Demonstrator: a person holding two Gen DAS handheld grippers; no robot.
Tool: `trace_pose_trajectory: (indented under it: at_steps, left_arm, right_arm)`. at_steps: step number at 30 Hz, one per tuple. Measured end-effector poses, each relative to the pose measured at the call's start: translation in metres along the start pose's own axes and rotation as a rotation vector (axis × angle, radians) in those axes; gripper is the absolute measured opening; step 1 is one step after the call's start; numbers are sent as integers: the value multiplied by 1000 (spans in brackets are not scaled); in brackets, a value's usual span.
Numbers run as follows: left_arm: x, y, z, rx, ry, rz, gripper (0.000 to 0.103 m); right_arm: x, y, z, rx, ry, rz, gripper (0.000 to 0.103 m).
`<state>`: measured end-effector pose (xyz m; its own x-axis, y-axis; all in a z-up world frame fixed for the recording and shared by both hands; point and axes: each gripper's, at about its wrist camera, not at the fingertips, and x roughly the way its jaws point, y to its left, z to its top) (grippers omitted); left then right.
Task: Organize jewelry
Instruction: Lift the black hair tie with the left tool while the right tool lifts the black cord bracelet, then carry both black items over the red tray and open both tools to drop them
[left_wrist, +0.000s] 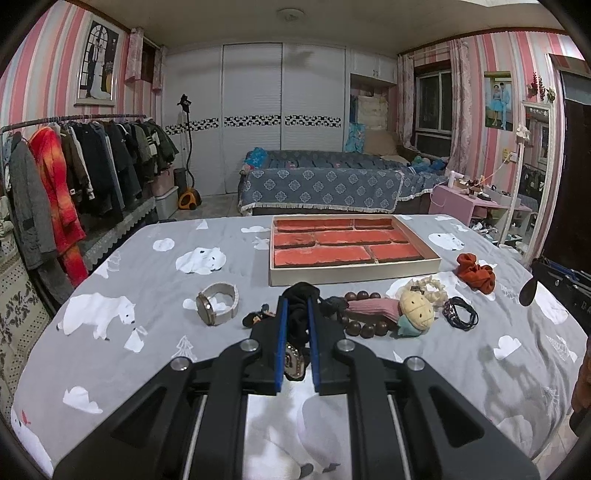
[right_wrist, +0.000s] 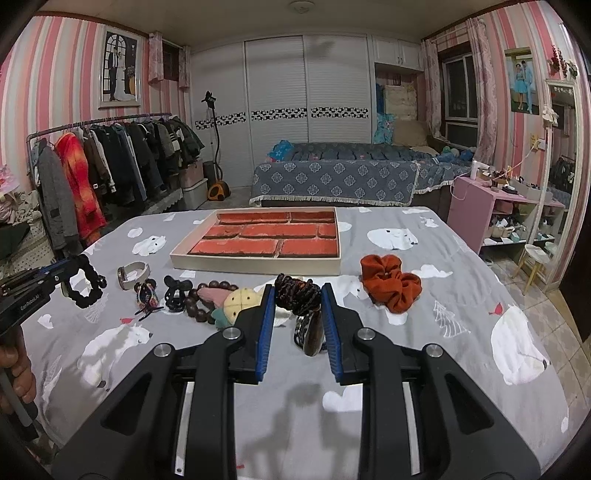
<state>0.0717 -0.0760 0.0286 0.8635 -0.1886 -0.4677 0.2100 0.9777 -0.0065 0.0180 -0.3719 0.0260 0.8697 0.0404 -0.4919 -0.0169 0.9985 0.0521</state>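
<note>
Both tongs sit nearly closed on hair pieces: my left tongs (left_wrist: 297, 306) pinch a black scrunchie (left_wrist: 300, 314) that dangles above the desk (left_wrist: 110, 362), and my right tongs (right_wrist: 297, 295) clamp a dark braided band (right_wrist: 295, 293). Behind them the shallow tray (right_wrist: 258, 264) shows only its red brick-patterned lining. A watch (left_wrist: 218, 308), wooden beads (left_wrist: 360, 325) and a rust scrunchie (right_wrist: 389, 284) lie loose on the grey bear-print cloth in front of the tray.

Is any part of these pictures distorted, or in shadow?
Both views: fisheye bends the walls and blackens the corners. Right wrist view: dark shadows on the sheet under the hand-held gripper. Left wrist view: fainter shadows on the sheet at right.
</note>
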Motion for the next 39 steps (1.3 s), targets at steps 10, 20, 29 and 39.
trace_pose_trajectory:
  at_steps: [10, 20, 29, 39]
  left_arm:
    - [37, 4, 40, 25, -57, 19, 11]
    - [103, -5, 86, 78, -71, 5, 11]
    - [205, -17, 94, 75, 25, 26, 11]
    - [303, -3, 70, 7, 236, 31, 11]
  right_arm:
    - [38, -10, 41, -42, -42, -22, 26]
    - [104, -13, 83, -52, -47, -3, 26]
    - [191, -13, 108, -33, 22, -12, 26]
    - [302, -35, 90, 20, 222, -3, 26]
